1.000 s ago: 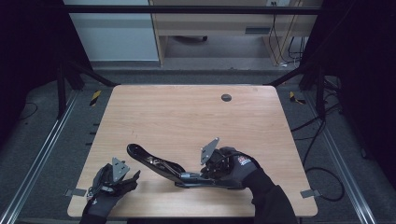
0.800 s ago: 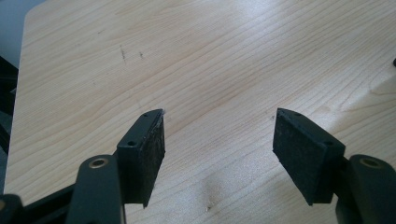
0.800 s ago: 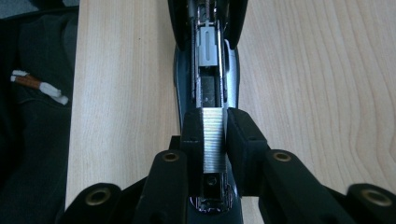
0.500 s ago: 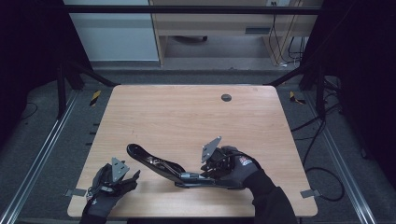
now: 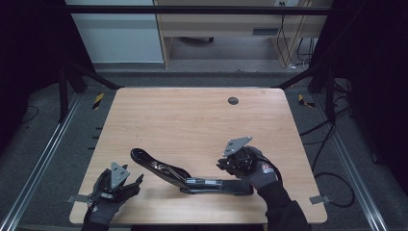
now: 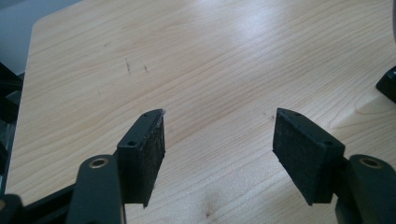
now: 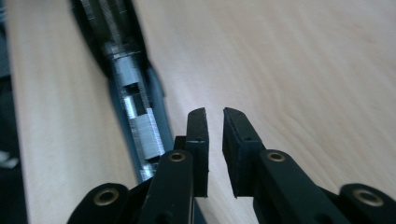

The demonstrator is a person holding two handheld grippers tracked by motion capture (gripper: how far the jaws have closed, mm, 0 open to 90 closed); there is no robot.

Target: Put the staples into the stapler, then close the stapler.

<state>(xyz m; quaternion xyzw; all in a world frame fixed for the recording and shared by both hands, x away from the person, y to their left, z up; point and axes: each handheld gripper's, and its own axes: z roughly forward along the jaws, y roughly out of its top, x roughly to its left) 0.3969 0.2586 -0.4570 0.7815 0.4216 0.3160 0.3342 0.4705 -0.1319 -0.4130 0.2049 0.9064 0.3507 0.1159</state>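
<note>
Black and opened flat, a long-arm stapler (image 5: 187,174) lies in the lower middle of the high view, on the pale wooden table (image 5: 192,115), its handle swung out toward the lower left and its base stretched toward the lower right. Compared with a second ago, little is seen to have shifted: the stapler is found in the same spot and at the same angle, while the right claw (image 5: 222,165) has been raised a touch and held just above the base end, its grey plate tipped up. In the right gripper view the right claw (image 7: 215,122) is shown nearly closed, a thin slit left between its pads with nothing held in it, and the stapler's open channel (image 7: 135,116) is seen running up the left of the frame, a silver strip of staples (image 7: 145,135) sitting in it. The left claw (image 5: 137,180) is kept at the lower left of the high view, apart from the handle; in its own view the left claw (image 6: 217,135) is spread wide over bare wood. The change is judged slight: the loading work seems paused, with the lid not yet closed over the staples.
</note>
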